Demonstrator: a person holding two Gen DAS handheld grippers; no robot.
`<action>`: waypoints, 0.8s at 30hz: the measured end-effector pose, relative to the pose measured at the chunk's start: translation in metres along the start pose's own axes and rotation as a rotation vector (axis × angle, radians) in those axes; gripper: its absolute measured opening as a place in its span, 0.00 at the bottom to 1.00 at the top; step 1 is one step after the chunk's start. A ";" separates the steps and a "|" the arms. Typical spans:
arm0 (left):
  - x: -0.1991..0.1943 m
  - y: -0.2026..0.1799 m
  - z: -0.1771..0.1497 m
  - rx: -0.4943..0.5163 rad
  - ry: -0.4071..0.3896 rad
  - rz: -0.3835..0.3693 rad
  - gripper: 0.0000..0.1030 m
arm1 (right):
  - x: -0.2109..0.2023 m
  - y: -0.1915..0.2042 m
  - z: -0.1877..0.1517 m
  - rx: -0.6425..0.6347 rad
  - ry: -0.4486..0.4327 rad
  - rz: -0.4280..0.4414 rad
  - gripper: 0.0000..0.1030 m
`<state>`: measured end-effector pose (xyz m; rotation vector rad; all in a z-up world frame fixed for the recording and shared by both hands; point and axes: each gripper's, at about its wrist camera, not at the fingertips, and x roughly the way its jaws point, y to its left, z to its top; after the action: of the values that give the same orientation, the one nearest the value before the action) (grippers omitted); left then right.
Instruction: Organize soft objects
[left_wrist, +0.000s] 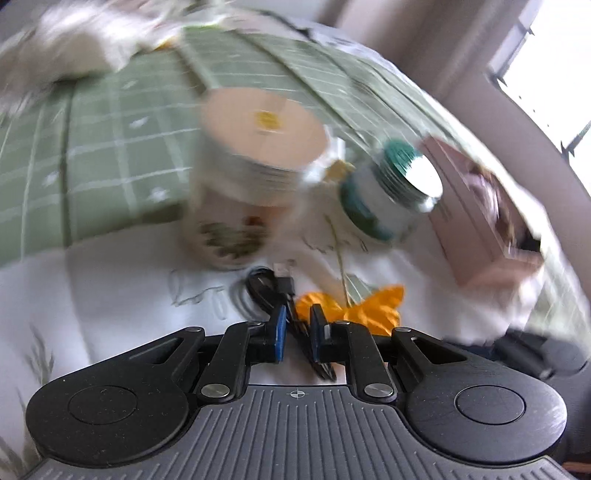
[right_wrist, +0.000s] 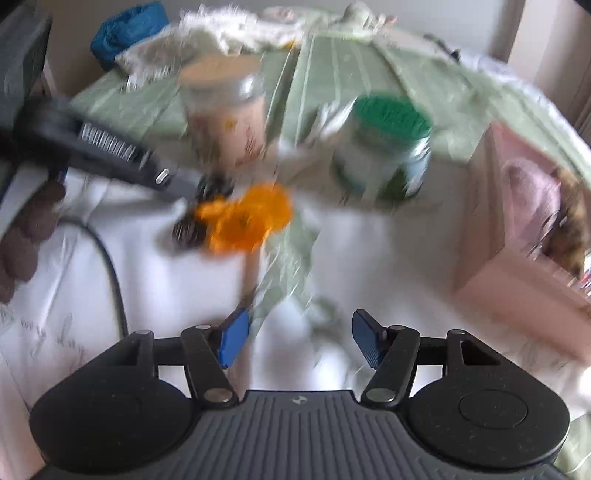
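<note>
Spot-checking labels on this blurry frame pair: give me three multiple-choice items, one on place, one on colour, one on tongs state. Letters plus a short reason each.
1. Where does the pink box sit relative to the green-lidded jar in the right wrist view?
A. left of it
B. right of it
C. on top of it

2. What colour is the crumpled soft piece just ahead of the left tongs?
A. orange
B. purple
C. black

3. How do the right tongs stand?
A. shut on the jar
B. shut on a cloth
C. open, nothing pressed between the pads

Answers:
1 B, the box fills the right edge, past the jar.
2 A, it shows bright orange on the white cloth.
3 C, the blue pads stand wide apart over the cloth.
</note>
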<state>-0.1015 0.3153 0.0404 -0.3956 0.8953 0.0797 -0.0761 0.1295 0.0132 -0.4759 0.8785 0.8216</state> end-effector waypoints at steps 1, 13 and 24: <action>0.003 -0.007 -0.002 0.052 0.001 0.022 0.17 | -0.001 0.005 -0.003 -0.017 -0.022 -0.021 0.64; 0.001 0.006 -0.004 0.096 0.013 0.117 0.44 | 0.011 -0.010 -0.001 0.082 -0.007 -0.047 0.96; 0.010 0.003 -0.008 0.103 -0.002 0.073 0.42 | 0.015 -0.014 0.003 0.102 0.020 -0.035 1.00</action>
<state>-0.1021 0.3141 0.0277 -0.2667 0.9078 0.1011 -0.0583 0.1295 0.0026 -0.4096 0.9233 0.7371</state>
